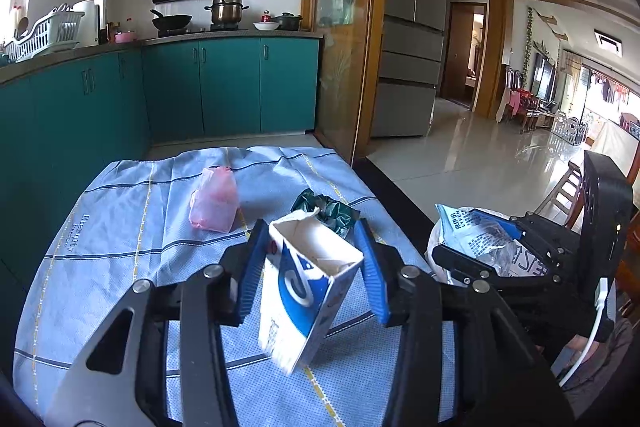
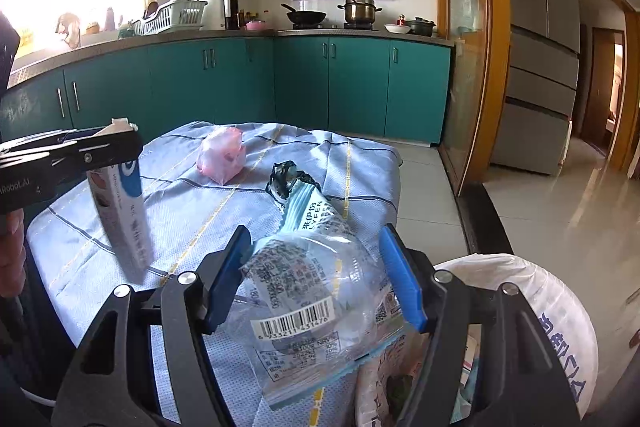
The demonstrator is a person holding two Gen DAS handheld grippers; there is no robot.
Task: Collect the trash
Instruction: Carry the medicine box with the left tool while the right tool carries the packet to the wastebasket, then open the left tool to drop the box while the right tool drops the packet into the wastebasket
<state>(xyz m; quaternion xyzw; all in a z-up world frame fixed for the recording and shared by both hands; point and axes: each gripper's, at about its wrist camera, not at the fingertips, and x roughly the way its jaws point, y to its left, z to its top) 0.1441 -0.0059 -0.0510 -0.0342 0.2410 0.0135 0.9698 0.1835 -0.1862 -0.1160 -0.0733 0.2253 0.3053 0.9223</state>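
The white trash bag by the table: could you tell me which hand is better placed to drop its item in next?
Probably the right: its gripper, holding the clear snack wrapper, hangs beside the white trash bag. The left gripper holds its carton above the tablecloth.

Left claw [image 1: 316,267] pinching a carton, right claw [image 2: 316,279] gripping a wrapper, both tilted downward

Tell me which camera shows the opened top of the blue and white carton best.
The left wrist view: the carton sits between the left gripper pads with its torn-open top facing the lens. The right wrist view shows only the carton's side, hanging from that gripper at the left edge, its opening hidden.
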